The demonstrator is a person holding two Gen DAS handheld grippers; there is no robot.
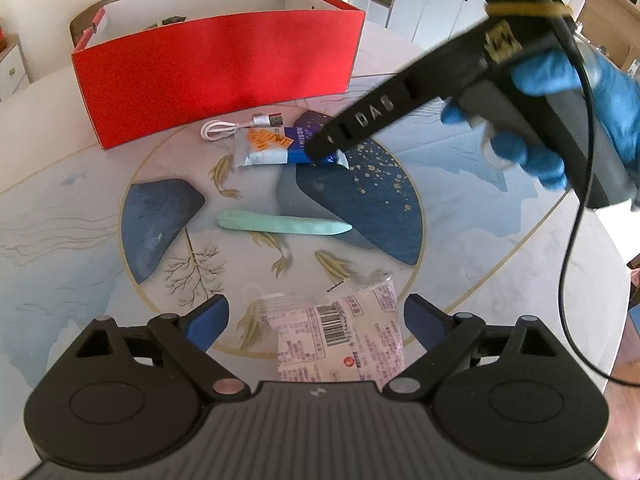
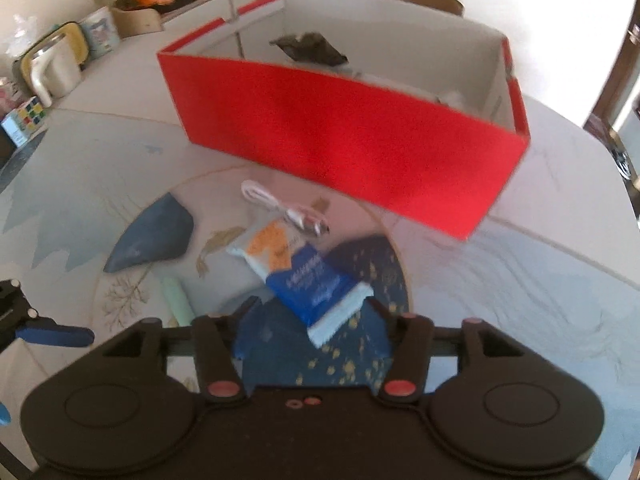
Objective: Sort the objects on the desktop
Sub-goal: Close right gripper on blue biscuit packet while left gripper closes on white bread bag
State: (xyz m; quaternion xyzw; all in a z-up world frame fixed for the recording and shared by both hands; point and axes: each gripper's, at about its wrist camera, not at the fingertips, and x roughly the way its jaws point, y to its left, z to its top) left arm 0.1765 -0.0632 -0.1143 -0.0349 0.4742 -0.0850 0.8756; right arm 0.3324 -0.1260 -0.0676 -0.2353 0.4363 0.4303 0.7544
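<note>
Left gripper (image 1: 316, 322) hangs with its blue pads spread wide on either side of a pale snack packet with a barcode (image 1: 340, 340), which lies flat on the table (image 1: 60, 240); the pads do not press it. Right gripper (image 2: 310, 320), held by a blue-gloved hand (image 1: 560, 120), has its jaws part-way apart around the blue end of a blue-and-white wrapper (image 2: 304, 276); whether the pads pinch it I cannot tell, as that view is blurred. From the left wrist view, the wrapper lies at 12 o'clock from the packet, with a mint-green pointed tool (image 1: 280, 226) between them. A white USB cable (image 1: 236, 126) sits just beyond the wrapper, towards 11 o'clock. Farther on at 12 o'clock stands an open red box (image 1: 220, 76) with some items already inside.
</note>
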